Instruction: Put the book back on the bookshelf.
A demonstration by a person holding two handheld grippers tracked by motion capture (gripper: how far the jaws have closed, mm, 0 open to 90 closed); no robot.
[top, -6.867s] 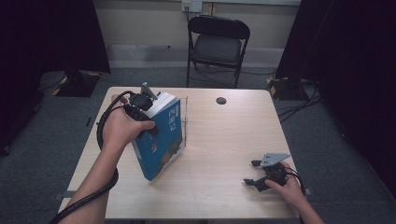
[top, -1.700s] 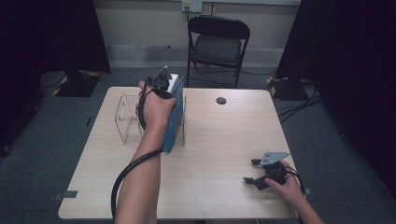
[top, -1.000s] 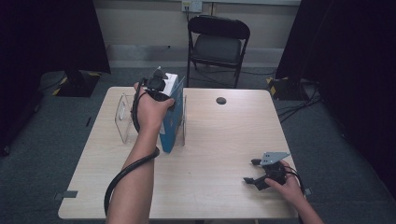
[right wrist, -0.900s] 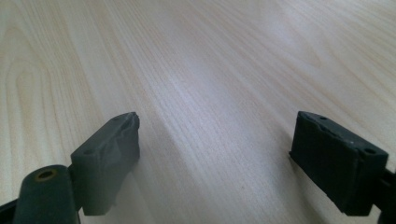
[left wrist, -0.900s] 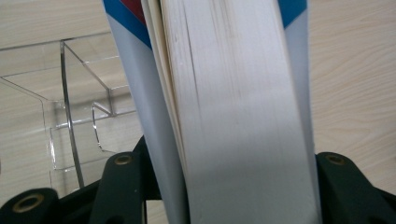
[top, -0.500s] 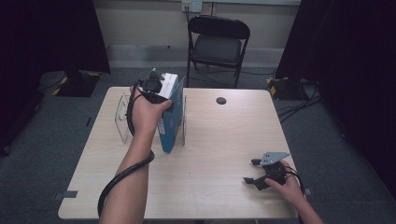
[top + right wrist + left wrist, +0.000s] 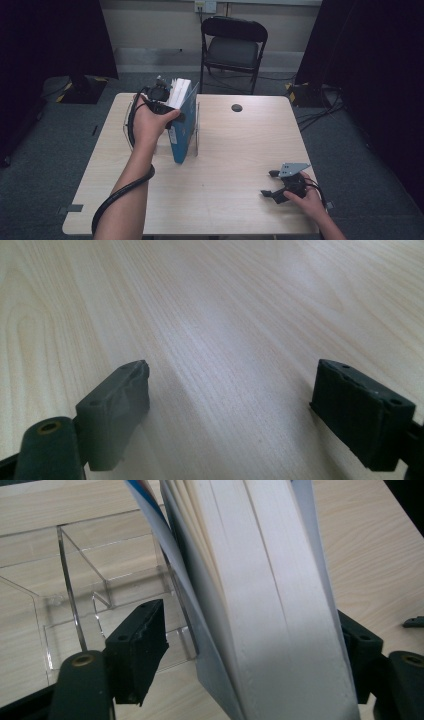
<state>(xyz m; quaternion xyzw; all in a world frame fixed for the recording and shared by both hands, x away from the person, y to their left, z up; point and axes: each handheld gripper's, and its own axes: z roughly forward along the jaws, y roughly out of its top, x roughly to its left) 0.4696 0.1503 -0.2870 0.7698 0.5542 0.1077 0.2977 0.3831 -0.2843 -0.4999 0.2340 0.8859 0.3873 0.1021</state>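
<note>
The thick blue-covered book with white pages [image 7: 183, 125] stands upright in the clear acrylic rack [image 7: 75, 615], leaning against its right-hand divider. The left gripper [image 7: 167, 102] straddles the book's top, its jaws just opening, one pad off the cover. Well right of the rack, the right gripper [image 7: 272, 185] rests on the pale wooden table [image 7: 235, 150], jaws wide and empty.
</note>
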